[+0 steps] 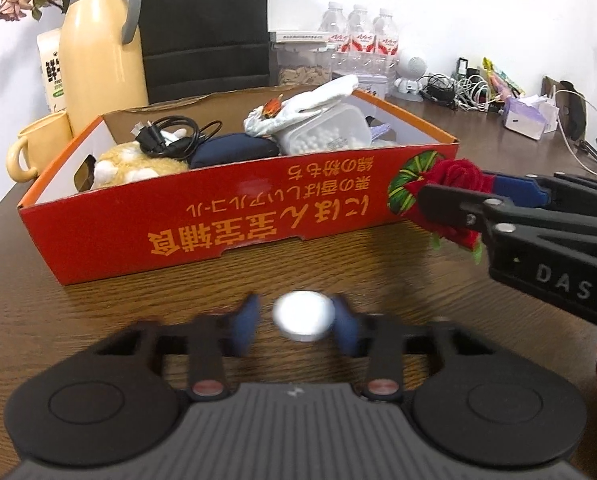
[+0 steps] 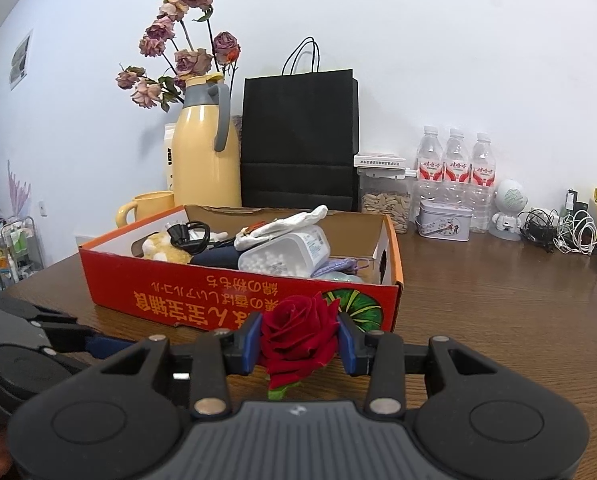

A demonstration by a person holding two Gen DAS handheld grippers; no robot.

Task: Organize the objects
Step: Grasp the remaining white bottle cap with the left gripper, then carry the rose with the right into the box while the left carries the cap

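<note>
Red fabric rose (image 2: 298, 332): pinched between the blue pads of the right gripper (image 2: 299, 340), bloom forward, a scrap of green leaf hanging below. Held above the wooden table (image 2: 498, 320), just in front of the near wall of the red cardboard box (image 2: 234, 300), not yet over its rim.

Small white round object (image 1: 303, 315): blurred, probably a cap or puck. Sits between the pads of the left gripper (image 1: 294, 322), low over the table, short of the box. Right pad touching or nearly so; a gap shows on the left side. Full clamping cannot be told.

Box contents, already piled high: one plush toy (image 1: 134, 162), one black cable (image 1: 170, 136), one dark blue pouch (image 1: 234, 150), one white cloth (image 1: 310, 108), one clear tub of white beads (image 1: 330, 132), one purple item at the right end, part hidden.

Judged risks:
- Soft petals compress under the pads; possible slip or rotation during the lift over the rim.
- Loose grip on the white object; possible drop and roll across the table.
- Both grippers close together at the same box wall; possible collision on approach.
- Full box; added items likely to perch on the pile and slide out.

Behind the box: one yellow thermos jug (image 2: 206, 148), one yellow mug (image 2: 146, 206), one black paper bag (image 2: 298, 140), three water bottles (image 2: 454, 160).
</note>
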